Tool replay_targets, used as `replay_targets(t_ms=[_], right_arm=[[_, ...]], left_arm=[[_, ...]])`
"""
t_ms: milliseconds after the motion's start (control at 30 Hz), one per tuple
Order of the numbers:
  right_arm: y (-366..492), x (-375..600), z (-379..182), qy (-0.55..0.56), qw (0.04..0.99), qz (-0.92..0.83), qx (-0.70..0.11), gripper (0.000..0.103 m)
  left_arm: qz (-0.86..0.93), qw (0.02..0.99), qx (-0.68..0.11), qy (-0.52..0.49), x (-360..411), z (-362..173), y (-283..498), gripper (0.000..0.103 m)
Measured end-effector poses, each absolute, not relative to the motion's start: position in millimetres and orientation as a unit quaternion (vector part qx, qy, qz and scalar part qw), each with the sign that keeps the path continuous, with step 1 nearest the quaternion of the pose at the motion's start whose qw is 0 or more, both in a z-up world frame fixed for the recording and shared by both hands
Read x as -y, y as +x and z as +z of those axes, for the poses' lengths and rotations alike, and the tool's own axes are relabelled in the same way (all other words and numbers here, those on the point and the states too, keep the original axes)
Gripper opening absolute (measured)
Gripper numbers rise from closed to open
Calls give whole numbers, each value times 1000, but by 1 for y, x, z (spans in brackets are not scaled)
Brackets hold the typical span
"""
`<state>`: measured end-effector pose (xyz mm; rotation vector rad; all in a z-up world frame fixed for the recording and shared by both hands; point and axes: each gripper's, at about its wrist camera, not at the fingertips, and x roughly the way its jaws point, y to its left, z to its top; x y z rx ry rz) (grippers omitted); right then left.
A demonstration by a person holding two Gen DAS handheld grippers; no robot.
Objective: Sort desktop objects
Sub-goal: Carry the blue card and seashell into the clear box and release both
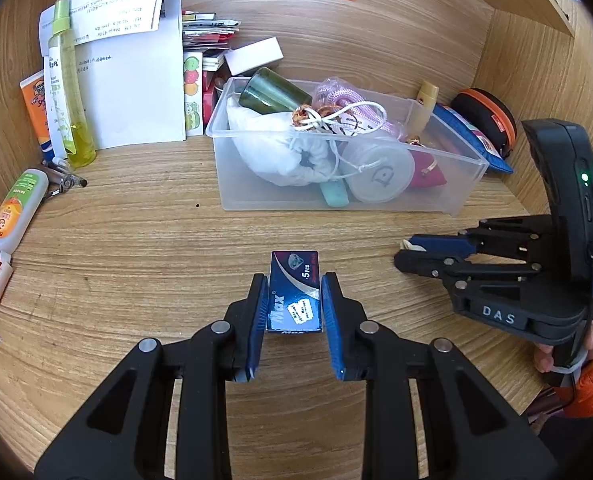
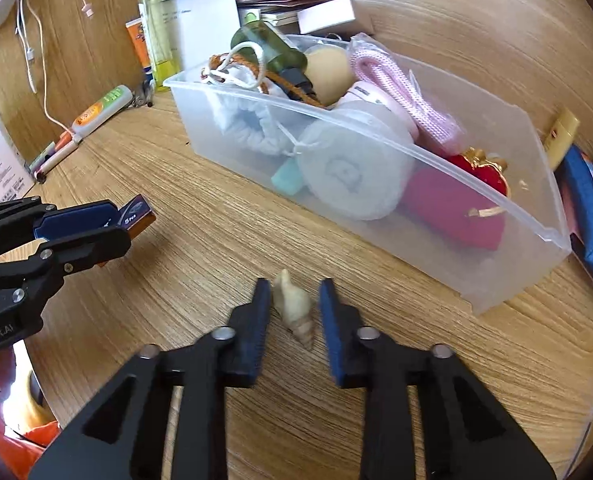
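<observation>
The wooden desk [image 1: 136, 232] carries all items and is bounded by wooden side walls. A clear plastic bin [image 1: 468, 168] stands toward the back of the desk, well apart from both grippers. It holds a white drawstring pouch [image 1: 280, 152], a dark green bottle [image 1: 268, 92], a pink cord [image 2: 396, 88], a round translucent case [image 1: 380, 176], a magenta pouch [image 2: 452, 208] and a small teal item [image 1: 334, 194]. To the left of the bin stands a white paper folder [image 1: 136, 92], with a yellow-green spray bottle [image 1: 70, 92] and an orange tube [image 1: 34, 108] just beside it. A blue zip pouch [image 2: 588, 208] lies at the bin's right end.

The left gripper [image 1: 294, 296] is clamped on a small blue box [image 1: 296, 292] marked "Max"; both blue pads press on its sides. In the right wrist view the box appears raised clear of the desk.

The right gripper [image 2: 294, 308] has its fingers closed on a cream spiral shell [image 2: 296, 308]. The left pad touches the shell; contact at the right pad cannot be confirmed. The shell sits between the fingertips, near the front wall of the bin.
</observation>
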<state>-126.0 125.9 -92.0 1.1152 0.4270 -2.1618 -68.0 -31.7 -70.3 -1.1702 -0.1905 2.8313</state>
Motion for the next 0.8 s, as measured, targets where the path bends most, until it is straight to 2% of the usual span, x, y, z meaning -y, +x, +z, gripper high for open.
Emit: replay_targets(t_ms=[233, 500, 800], right_arm=[[-123, -134, -84, 419, 328, -834, -149, 17], [-121, -150, -49, 399, 375, -833, -75, 17], [-128, -163, -16, 362, 368, -854, -64, 17]], left_arm=[[928, 42, 57, -365, 28, -56, -74, 27], [939, 46, 47, -337, 19, -30, -81, 27], [947, 53, 31, -317, 8, -7, -90, 27]])
